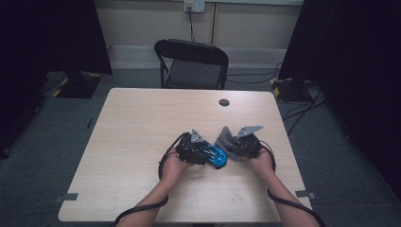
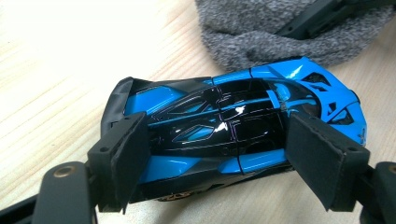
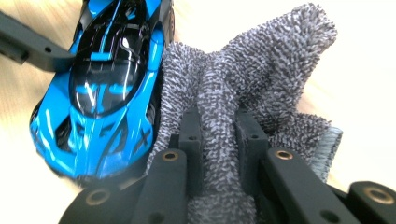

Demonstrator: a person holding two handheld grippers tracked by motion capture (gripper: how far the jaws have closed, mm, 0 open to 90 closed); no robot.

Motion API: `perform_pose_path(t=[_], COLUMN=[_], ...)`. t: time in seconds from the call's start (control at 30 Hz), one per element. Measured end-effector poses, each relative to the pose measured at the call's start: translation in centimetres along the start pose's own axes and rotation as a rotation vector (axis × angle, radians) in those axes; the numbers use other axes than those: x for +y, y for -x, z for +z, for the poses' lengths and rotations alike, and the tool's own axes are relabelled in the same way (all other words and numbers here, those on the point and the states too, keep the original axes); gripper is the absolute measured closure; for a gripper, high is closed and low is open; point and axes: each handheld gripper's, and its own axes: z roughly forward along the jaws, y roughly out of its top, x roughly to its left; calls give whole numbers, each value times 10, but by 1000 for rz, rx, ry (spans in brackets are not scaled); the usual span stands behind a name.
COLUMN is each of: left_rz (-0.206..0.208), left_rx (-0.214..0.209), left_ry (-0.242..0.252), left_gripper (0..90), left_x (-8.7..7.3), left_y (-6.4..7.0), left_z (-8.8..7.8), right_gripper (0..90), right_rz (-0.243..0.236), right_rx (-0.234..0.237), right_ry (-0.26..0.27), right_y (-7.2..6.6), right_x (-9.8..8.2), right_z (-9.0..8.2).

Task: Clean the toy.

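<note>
l tongs grip car, r tongs cloth

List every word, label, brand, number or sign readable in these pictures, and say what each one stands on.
None: no readable text in any of the views.
Blue and black toy car: glossy paint and stripes, no lettering or number to be made out.
Grey cloth: plain weave, no tag text visible.
Wall socket: too small to show any marking.
Yellow and black stripes on the floor stand: a hazard pattern, no words.
</note>
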Motion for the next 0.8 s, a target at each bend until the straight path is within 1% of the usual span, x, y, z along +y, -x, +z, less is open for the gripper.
perform_pose_path(t=[0.13,0.43,0.67,0.8], left_rz=[-3,0,0,1], left_rx=[-1,-4,-7,-6], left_ry=[0,-6,-7,-8], left_gripper=[228,241,243,244], left_x=[-1,0,0,1], left_y=[0,0,1,1], left_z=[-1,-1,-1,-1], right_gripper=[763,760,759,758], right_rz=[-4,19,25,21], right_rx=[3,4,5,4], right_ry=[2,0,4,1], right_y=[0,-2,-5,-6], right_x=[-6,-16,-24,-28], right_z=[-6,-17,-26,-31])
